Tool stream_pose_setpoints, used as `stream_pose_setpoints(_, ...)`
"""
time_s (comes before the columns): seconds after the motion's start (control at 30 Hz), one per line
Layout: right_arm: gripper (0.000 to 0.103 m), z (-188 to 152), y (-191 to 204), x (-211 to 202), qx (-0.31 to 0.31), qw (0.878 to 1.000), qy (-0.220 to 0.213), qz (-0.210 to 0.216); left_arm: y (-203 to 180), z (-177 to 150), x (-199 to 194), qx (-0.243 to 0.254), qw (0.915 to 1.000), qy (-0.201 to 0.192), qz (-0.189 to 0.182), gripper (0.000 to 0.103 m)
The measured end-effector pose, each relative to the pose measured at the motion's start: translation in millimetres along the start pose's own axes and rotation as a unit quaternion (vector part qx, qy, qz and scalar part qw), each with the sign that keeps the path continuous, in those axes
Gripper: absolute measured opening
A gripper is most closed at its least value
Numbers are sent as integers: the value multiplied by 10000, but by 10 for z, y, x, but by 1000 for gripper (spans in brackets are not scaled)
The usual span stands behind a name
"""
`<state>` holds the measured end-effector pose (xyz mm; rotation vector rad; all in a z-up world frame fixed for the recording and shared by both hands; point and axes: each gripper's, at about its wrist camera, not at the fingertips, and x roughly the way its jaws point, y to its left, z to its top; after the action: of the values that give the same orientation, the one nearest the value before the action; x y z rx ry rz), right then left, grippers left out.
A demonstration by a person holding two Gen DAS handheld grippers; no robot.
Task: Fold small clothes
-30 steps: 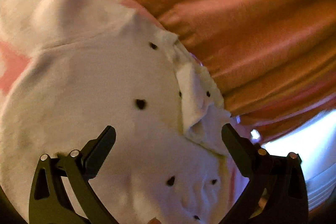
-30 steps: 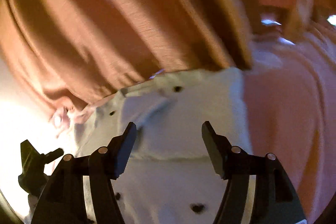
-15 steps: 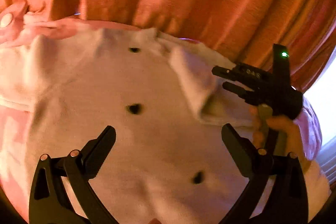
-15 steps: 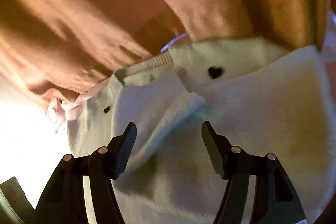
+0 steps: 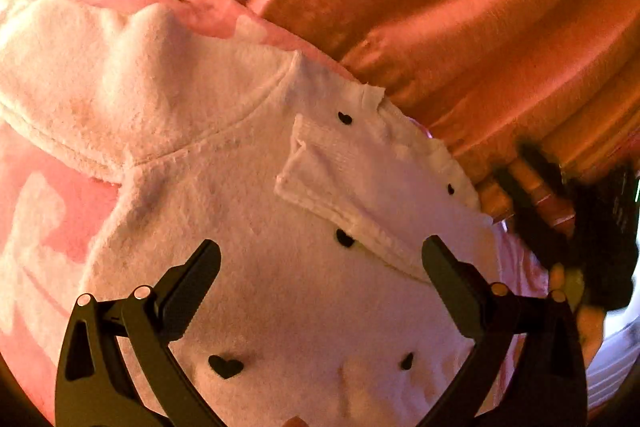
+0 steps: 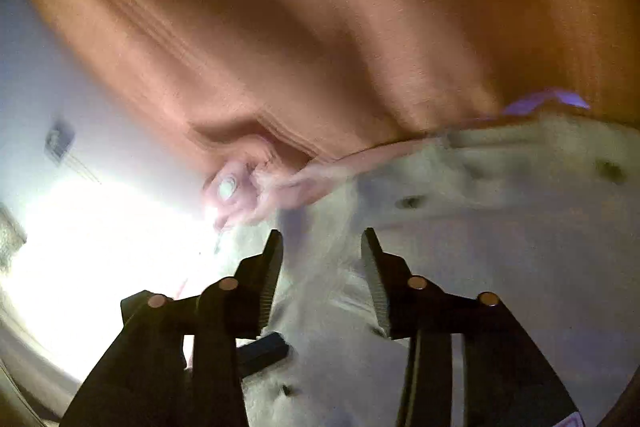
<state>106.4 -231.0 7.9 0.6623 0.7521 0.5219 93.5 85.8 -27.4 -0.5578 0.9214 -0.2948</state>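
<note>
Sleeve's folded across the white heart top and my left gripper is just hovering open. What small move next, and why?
Probably lower the left gripper and close on the white top near its lower body. Its jaws stand wide open over flat fabric, and the sleeve already lies folded across the chest, so the remaining fold looks like bottom toward the collar.

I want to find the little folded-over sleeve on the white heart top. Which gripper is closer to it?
Left. The left gripper hovers open just below the folded sleeve. The right gripper is blurred, off past the top's far edge.
</note>
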Motion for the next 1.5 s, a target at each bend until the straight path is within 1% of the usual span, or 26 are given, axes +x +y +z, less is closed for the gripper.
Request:
stream_pose_setpoints(0.1, 44, -174, -563, -708, 646, 9951, -317, -684, -23, 62, 153, -173, 9997, 146, -6, 98)
stream_pose_setpoints(0.2, 44, -463, -1025, -1131, 1197, 9863, -327, -1090, -43, 88, 416, -515, 9982, 301, -38, 98)
stream_pose_setpoints(0.27, 44, -548, -1272, -1186, 1531, 9807, -324, -1168, -48, 84, 582, -828, 9963, 247, 13, 98)
stream_pose_setpoints(0.33, 44, -583, -1446, -1149, 1738, 9765, -248, -1253, -121, 88, 623, -908, 9958, -54, 121, 98)
stream_pose_setpoints(0.43, 42, -545, -1603, -1033, 1854, 9733, -306, -1320, -169, 80, 659, -976, 9949, -255, 58, 95)
stream_pose_setpoints(0.5, 42, -493, -1660, -1048, 1924, 9716, -516, -1275, -188, 96, 696, -897, 9953, -343, 122, 76)
stream_pose_setpoints(0.53, 41, -446, -1649, -1057, 1890, 9718, -680, -1236, -205, 132, 737, -792, 9963, -304, 103, 58)
stream_pose_setpoints(0.57, 28, -406, -1623, -1080, 1796, 9729, -790, -1220, -219, 165, 771, -727, 9970, -250, 73, 42)
stream_pose_setpoints(0.63, 1, -343, -1525, -1154, 1486, 9750, -952, -1347, -212, 227, 743, -752, 9969, -243, -49, 35)
stream_pose_setpoints(0.7, 1, -296, -1385, -1314, 1187, 9746, -1248, -1431, -212, 257, 612, -730, 9956, -485, -330, 28)
stream_pose_setpoints(0.77, 1, -272, -1323, -1459, 952, 9732, -1437, -1523, -259, 259, 517, -430, 9964, -698, -199, 28)
stream_pose_setpoints(0.83, 1, -317, -1426, -1500, 1046, 9692, -1312, -1805, -239, 223, 579, -288, 9983, -515, -1, 28)
stream_pose_setpoints(0.9, 1, -338, -1404, -1514, 1154, 9731, -1268, -1537, -181, 174, 628, -395, 9985, -388, -20, 28)
stream_pose_setpoints(0.93, 1, -334, -1366, -1503, 1014, 9745, -1222, -1585, -163, 143, 631, -407, 9985, -377, -2, 29)
stream_pose_setpoints(1.0, 2, -358, -1375, -1326, 822, 9750, -849, -1879, -135, 110, 629, -452, 9985, -312, -23, 29)
stream_pose_setpoints(1.03, 2, -400, -1482, -1159, 919, 9726, -524, -2071, -108, 96, 644, -535, 9983, -201, -58, 29)
stream_pose_setpoints(1.07, 0, -463, -1619, -1030, 1070, 9648, -279, -2386, -83, 84, 635, -575, 9982, -149, -71, 29)
stream_pose_setpoints(1.13, 0, -508, -1669, -1035, 1135, 9618, -269, -2477, 1, 95, 505, -657, 9977, -154, -118, 30)
stream_pose_setpoints(1.17, 5, -490, -1611, -1064, 1096, 9610, -294, -2521, 56, 121, 379, -673, 9972, -257, -206, 32)
stream_pose_setpoints(1.2, 12, -481, -1508, -1108, 971, 9610, -390, -2560, 106, 149, 274, -691, 9966, -373, -235, 36)
stream_pose_setpoints(1.27, 13, -497, -1221, -1224, 649, 9625, -643, -2553, 354, 266, -136, -828, 9934, -790, -81, 66)
stream_pose_setpoints(1.3, 14, -512, -1048, -1253, 514, 9656, -715, -2445, 475, 316, -294, -931, 9907, -990, 44, 70)
stream_pose_setpoints(1.37, 22, -543, -815, -1247, 326, 9688, -821, -2315, 892, 476, -732, -1275, 9785, -1524, 547, 86)
stream_pose_setpoints(1.4, 24, -559, -664, -1212, 171, 9704, -882, -2242, 1059, 534, -867, -1411, 9725, -1677, 784, 89)
stream_pose_setpoints(1.43, 29, -579, -575, -1195, 57, 9712, -909, -2203, 1323, 617, -1062, -1621, 9608, -1902, 1204, 91)
stream_pose_setpoints(1.5, 32, -642, -372, -1089, -237, 9709, -913, -2201, 1735, 738, -1290, -1948, 9433, -2102, 1672, 93)
